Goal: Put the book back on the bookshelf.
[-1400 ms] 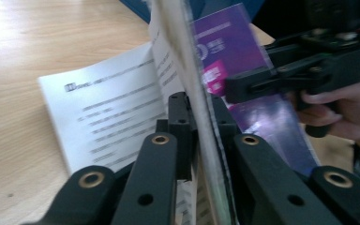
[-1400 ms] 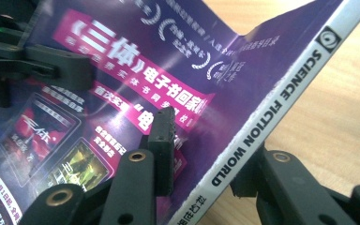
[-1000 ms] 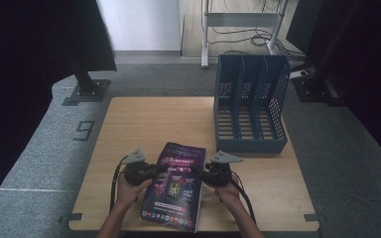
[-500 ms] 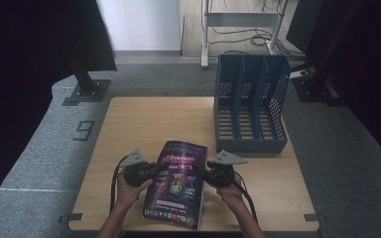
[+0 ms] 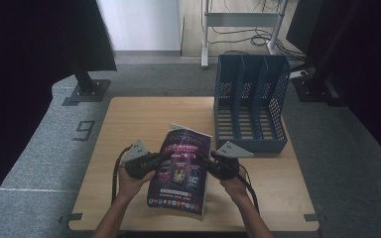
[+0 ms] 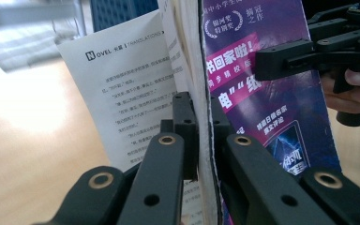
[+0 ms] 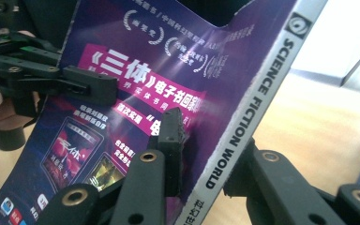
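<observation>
Two handheld grippers held one purple-covered magazine [image 5: 180, 171] above the near part of the wooden table [image 5: 129, 119], its far edge raised. Left gripper [image 5: 164, 157]: jaws nearly shut, clamped on the magazine's open page edge; right gripper [image 5: 201, 157]: jaws just closing further, pinching the spine edge printed SCIENCE FICTION WORLD, one jaw on the cover, one behind. Blue three-slot file rack [image 5: 250, 104] stood at the table's far right, apart from the magazine
</observation>
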The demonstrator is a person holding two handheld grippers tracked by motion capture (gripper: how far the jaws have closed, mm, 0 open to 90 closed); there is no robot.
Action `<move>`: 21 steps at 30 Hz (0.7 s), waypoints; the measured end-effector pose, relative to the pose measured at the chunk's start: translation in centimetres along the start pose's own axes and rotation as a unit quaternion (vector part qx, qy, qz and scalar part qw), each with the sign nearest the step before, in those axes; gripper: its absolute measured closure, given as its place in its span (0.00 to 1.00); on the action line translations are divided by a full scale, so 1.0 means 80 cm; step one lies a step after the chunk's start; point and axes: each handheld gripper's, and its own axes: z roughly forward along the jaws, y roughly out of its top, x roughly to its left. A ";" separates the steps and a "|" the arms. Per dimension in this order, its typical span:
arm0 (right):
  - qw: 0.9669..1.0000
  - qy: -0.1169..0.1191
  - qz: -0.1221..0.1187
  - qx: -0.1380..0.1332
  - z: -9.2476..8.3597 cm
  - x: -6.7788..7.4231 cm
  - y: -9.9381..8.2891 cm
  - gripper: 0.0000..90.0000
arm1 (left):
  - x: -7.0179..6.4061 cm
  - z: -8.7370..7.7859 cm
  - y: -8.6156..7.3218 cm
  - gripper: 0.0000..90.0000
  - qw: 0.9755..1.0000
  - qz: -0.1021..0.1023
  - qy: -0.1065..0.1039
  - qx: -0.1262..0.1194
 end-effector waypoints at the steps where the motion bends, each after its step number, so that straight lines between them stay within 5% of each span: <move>1: 1.000 0.000 0.000 0.000 0.000 0.000 0.000 0.82 | 0.000 0.000 0.000 0.97 1.000 0.000 0.000 0.000; 4: 1.000 -0.012 -0.013 -0.024 -0.005 0.001 0.014 0.84 | -0.001 0.000 0.005 0.97 1.000 0.006 0.004 -0.020; 9: 0.999 -0.001 -0.012 -0.040 -0.013 0.003 0.006 0.86 | -0.008 -0.003 -0.009 0.97 0.999 0.024 -0.001 -0.033; 17: 0.999 0.016 -0.014 -0.042 -0.022 0.010 -0.001 0.88 | -0.010 -0.009 -0.026 0.96 0.999 0.009 -0.013 -0.031; 21: 0.998 0.043 -0.012 -0.050 -0.030 0.012 -0.004 0.88 | -0.009 -0.016 -0.031 0.92 0.999 0.006 -0.014 -0.029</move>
